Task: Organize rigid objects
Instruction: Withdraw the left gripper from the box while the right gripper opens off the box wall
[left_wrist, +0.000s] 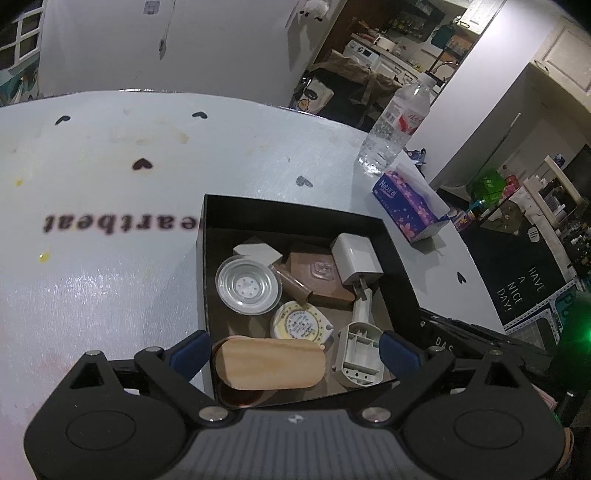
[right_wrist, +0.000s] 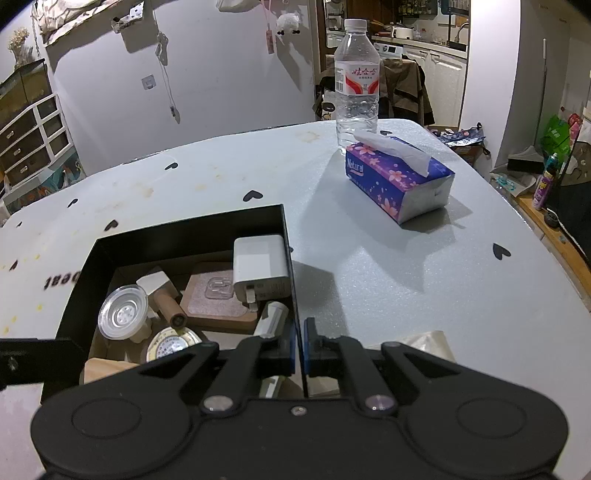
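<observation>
The left gripper (left_wrist: 293, 350) stood spread wide, its blue-padded fingers (left_wrist: 190, 350) straddling the near end of the black box (left_wrist: 291, 214) and holding nothing. The right gripper (right_wrist: 299, 350) was pressed together on the box's thin right wall (right_wrist: 291, 288), one pad inside and one outside.

The box sat in the lower centre of both frames on a pale, grainy table (left_wrist: 110, 295) printed with black hearts. Only the left wrist view showed the box's near contents. Left to right in that view lay a smooth, rounded wooden block (left_wrist: 269, 363) at the near wall, a round clear plastic lid (left_wrist: 248, 285) with a dimpled centre, a round yellow-and-white tin (left_wrist: 299, 320), a flat brown square coaster (left_wrist: 317, 277) bearing a clear adhesive hook, a white boxy charger (left_wrist: 355, 263) with metal prongs, and a ribbed grey plastic piece (left_wrist: 360, 350) lying hollow side up.

Only the right wrist view showed the grip on the wall, plus a brown cylinder (right_wrist: 170, 308) beside the lid.

On the table beyond, at the upper right, a glossy purple floral tissue pack (right_wrist: 399, 181) stood just before a clear ridged water bottle (right_wrist: 356, 81).
</observation>
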